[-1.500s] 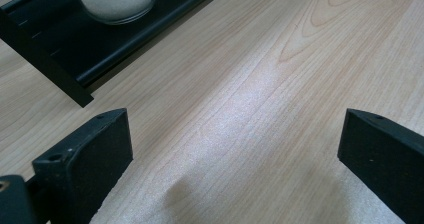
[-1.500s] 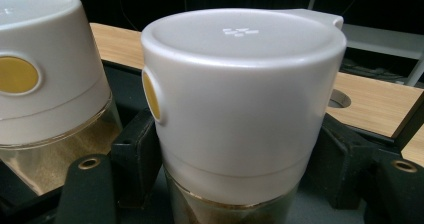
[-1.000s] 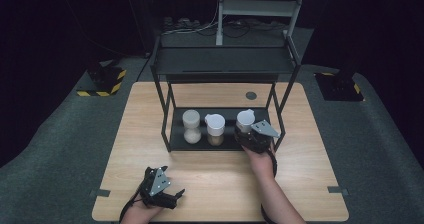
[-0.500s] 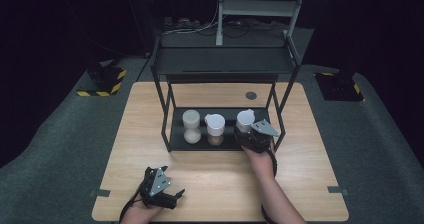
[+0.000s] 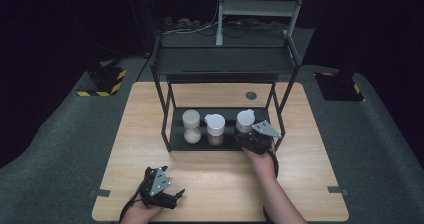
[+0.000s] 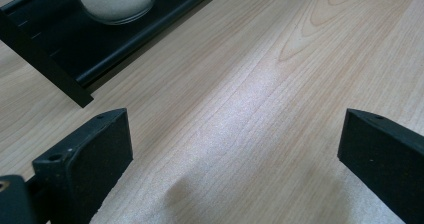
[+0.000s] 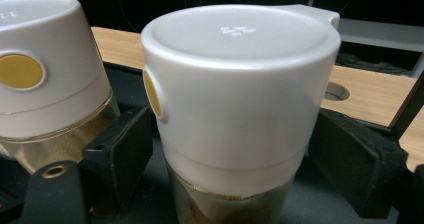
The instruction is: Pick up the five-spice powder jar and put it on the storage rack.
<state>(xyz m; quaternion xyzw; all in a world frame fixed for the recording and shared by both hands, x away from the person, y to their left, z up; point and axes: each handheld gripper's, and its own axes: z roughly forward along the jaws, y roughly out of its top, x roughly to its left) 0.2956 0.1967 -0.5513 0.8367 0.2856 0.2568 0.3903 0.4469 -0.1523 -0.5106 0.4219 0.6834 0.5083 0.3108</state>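
small embossed logo mark on white jar lid [image 7: 239,30], no readable words

rack: I see the black metal shelf rack [image 5: 165,104] on the light wooden table [image 5: 125,134], toward its far edge, centred between left and right edges.
jars: three stand in a row on the rack's lower tray: round glass jar of white grains [image 5: 191,126] left, white-capped glass spice jar [image 5: 215,129] middle, second white-capped glass spice jar [image 5: 244,121] right.
right gripper [image 5: 252,140]: at the tray's right end, jaws either side of the right-hand jar, just opened.
left gripper [image 5: 167,196]: on the table near the near edge, left of centre, before the rack.
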